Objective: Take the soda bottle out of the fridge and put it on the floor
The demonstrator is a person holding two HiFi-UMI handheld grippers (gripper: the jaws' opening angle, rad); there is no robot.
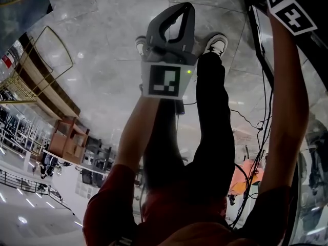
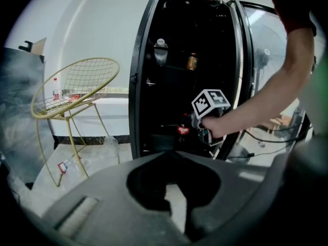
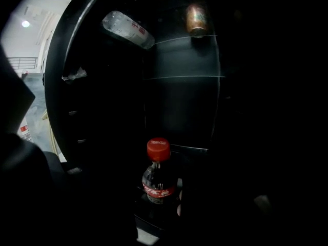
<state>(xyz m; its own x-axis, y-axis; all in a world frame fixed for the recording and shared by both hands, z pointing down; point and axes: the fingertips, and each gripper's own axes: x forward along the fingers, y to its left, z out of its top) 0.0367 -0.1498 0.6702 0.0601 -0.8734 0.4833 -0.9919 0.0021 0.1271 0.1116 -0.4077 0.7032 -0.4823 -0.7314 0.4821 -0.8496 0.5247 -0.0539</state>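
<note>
The soda bottle [image 3: 158, 178], dark with a red cap and red label, stands upright on a low shelf inside the dark, open fridge [image 2: 148, 86]. In the left gripper view the soda bottle [image 2: 183, 129] shows just left of my right gripper [image 2: 199, 128], which reaches into the fridge. The right gripper's jaws are lost in the dark and stand wide; the bottle sits ahead along their line and nothing visibly presses on it. My left gripper [image 1: 183, 8] hangs low over the floor outside the fridge, its fingertips together and empty.
A clear water bottle [image 3: 128, 29] and a copper can [image 3: 197, 19] sit on upper fridge shelves. The glass fridge door [image 2: 266, 60] stands open at the right. A yellow wire chair [image 2: 77, 94] is to the left, and cables [image 1: 251, 122] trail over the marble floor.
</note>
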